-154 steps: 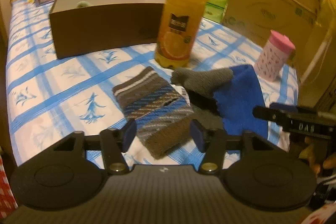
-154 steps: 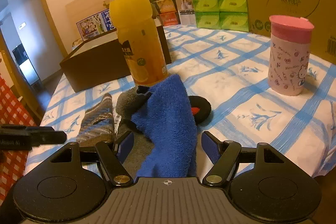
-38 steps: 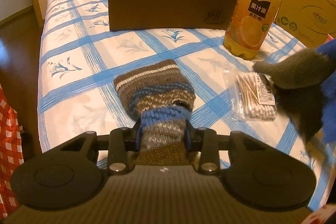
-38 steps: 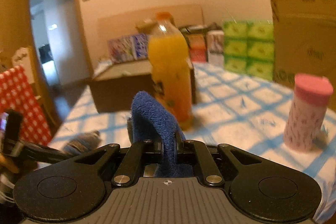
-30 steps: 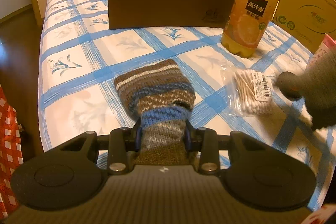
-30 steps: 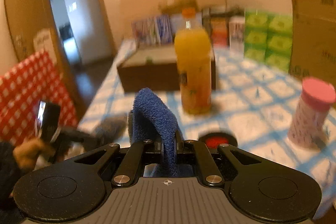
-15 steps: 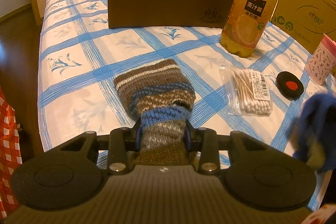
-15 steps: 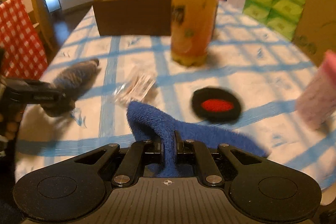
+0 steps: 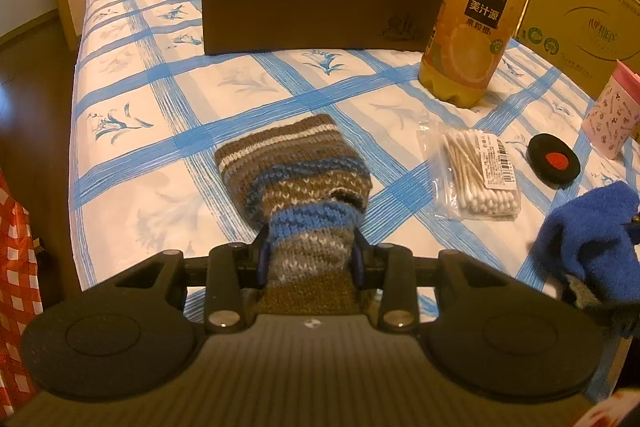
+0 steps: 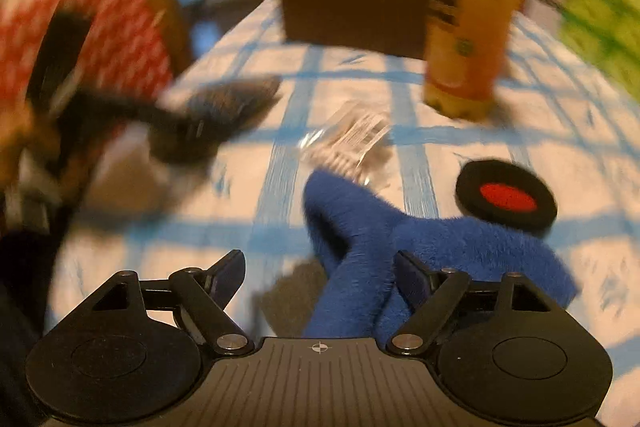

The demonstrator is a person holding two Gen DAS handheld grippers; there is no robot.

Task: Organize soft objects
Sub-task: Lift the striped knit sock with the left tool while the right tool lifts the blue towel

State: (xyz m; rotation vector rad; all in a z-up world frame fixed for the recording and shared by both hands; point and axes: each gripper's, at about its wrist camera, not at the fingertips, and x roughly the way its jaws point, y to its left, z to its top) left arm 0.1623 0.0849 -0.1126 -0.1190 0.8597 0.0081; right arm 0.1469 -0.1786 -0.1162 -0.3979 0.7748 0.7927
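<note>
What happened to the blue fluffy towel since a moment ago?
The right gripper carried the blue towel down onto the table and opened; half a second ago it was still pinching it. The left gripper stays shut on the striped knit sock. The juice bottle and cotton swabs have not moved.

Warm dim light, right view motion-blurred

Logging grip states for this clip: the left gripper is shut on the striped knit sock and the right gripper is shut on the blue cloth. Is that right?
Not quite. The left gripper is shut on the striped knit sock, but the right gripper is open: the right wrist view shows its jaws spread wide, with the blue cloth lying loose between them.
</note>
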